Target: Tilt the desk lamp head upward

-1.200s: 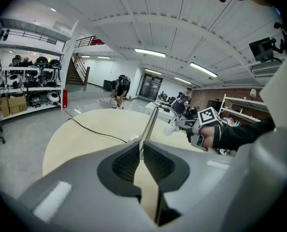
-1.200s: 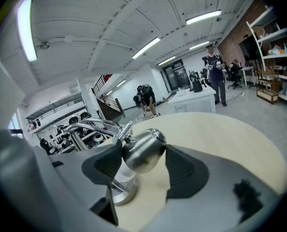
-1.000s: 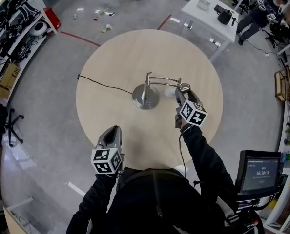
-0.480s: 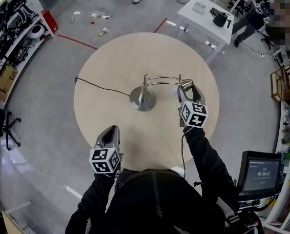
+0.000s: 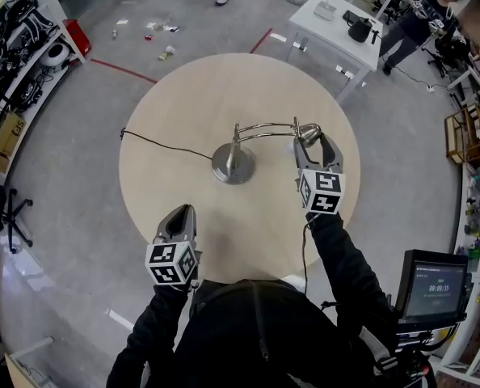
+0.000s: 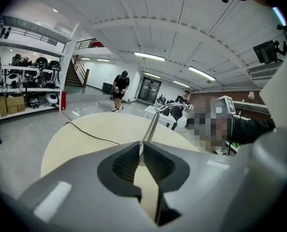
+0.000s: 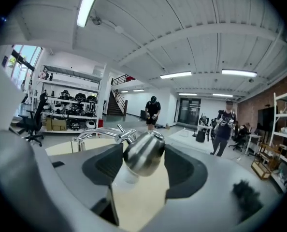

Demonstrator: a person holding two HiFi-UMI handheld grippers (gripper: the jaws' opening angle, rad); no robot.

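A chrome desk lamp stands mid-table on a round base, and its thin double arm reaches right to the lamp head. My right gripper straddles that head from the near side. In the right gripper view the shiny lamp head fills the gap of the right gripper, touching both pads, with its pale bulb opening facing down and towards me. My left gripper hovers over the near left of the table, away from the lamp. The left gripper is shut and holds nothing; the lamp pole shows beyond it.
The lamp's black cord runs left across the round wooden table and over its edge. A white table stands far right, shelves at the left, and a monitor at the near right. People stand in the background.
My right gripper has moved up and away from me with the lamp head between its jaws, and the white bulb no longer shows from above. The left gripper has stayed put.
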